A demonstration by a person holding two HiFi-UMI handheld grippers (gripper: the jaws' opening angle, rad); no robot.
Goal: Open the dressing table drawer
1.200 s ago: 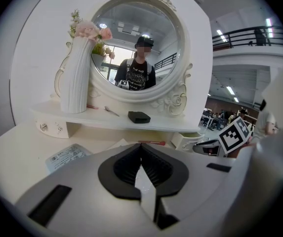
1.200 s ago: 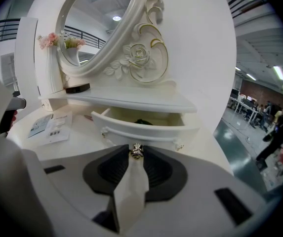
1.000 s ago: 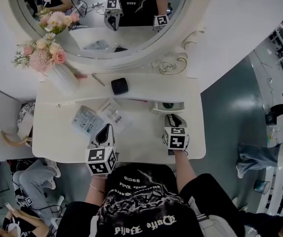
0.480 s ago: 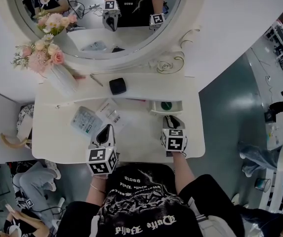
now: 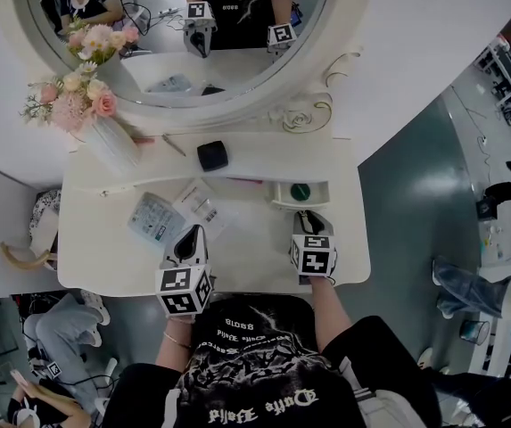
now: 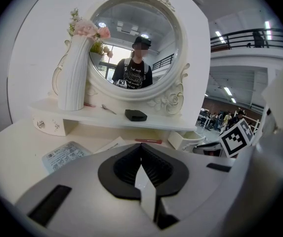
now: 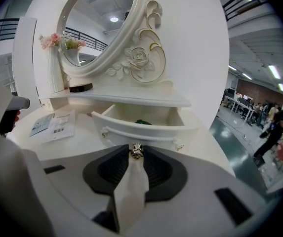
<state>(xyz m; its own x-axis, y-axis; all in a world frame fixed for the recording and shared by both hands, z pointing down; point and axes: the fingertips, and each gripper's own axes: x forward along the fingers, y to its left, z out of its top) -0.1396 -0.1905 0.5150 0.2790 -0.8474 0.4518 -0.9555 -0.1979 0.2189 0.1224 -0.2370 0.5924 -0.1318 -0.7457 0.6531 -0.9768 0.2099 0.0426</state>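
While the right gripper (image 5: 305,217) points down toward the desk (image 5: 103,252), its fingers stand nearly together, pinched on the small metal knob (image 7: 137,151) at the middle of the drawer (image 7: 146,132) front. The knob sits right at the fingertips, not deep between the pads.

- Drawer: directly beyond the right fingers, drawn partway out from under the raised shelf (image 7: 131,99). Its inside shows, with a green thing (image 7: 142,122) lying in it. Judged mostly open.
- Left gripper (image 5: 192,234): fingers closed together, nothing between them. It hovers above the desk, well apart from the drawer. A packet (image 5: 152,217) and a paper sheet (image 5: 200,201) lie just ahead and to the left of those fingers.
- Nothing braces the desk or the shelf unit.

Risks from here, as judgement:
- Slip. The knob is small and shiny and the hold is at the tips only. A sharp or skewed tug would likely pop it free.
- Binding. The gripper slopes downward, so a pull along its own line would press the drawer front down and could jam it in its slot.
- Overrun. With much of the drawer already out, a long pull could bring it clear of the housing. It would then tip and drop the green thing.
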